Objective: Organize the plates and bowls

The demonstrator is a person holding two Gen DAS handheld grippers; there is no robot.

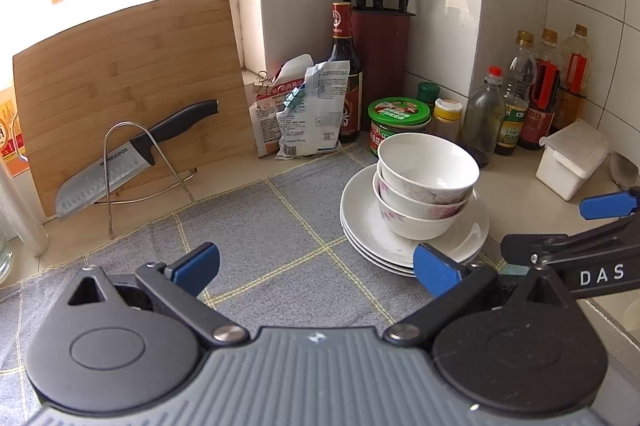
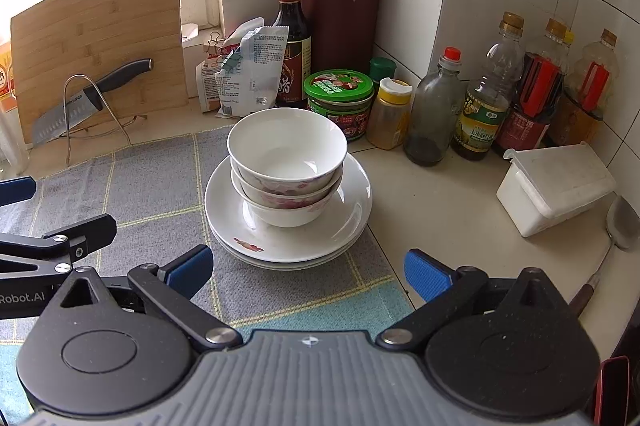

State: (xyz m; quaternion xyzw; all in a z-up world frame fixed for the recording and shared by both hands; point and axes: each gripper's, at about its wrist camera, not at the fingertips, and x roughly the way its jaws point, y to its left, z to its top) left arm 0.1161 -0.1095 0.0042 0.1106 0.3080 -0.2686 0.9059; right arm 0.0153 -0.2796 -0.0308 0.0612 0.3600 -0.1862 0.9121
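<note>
The jaws of both tools stand spread wide and hold nothing. The right gripper (image 2: 308, 272) faces the crockery head-on: a stack of plates (image 2: 340, 222) lies just ahead of its jaws, roughly centred between them, and three nested bowls (image 2: 286, 162) sit on the top plate. The left gripper (image 1: 316, 264) hangs beside it, with the same stack ahead and to the right of its jaws, the near plate rim close to its right fingertip (image 1: 436, 272). The plates rest on a grey checked cloth (image 1: 256, 222) at its right edge, over the pale surface (image 2: 452, 210).

Judged from this layout, the stacking appears complete or nearly so, and the step in hand is either a release already made or an approach to move the pile. If the pile is to be moved, the next step calls for a level grip on the plate rims from two sides, since the bowls ride loose on top and could slide.

Beyond the jaws stand a green-lidded jar (image 2: 338, 98), condiment bottles (image 2: 480, 114), a white lidded box (image 2: 556, 186) and a knife block (image 2: 340, 14); ahead-left, a cutting board (image 1: 128, 86) leans behind a knife (image 1: 132, 154).
</note>
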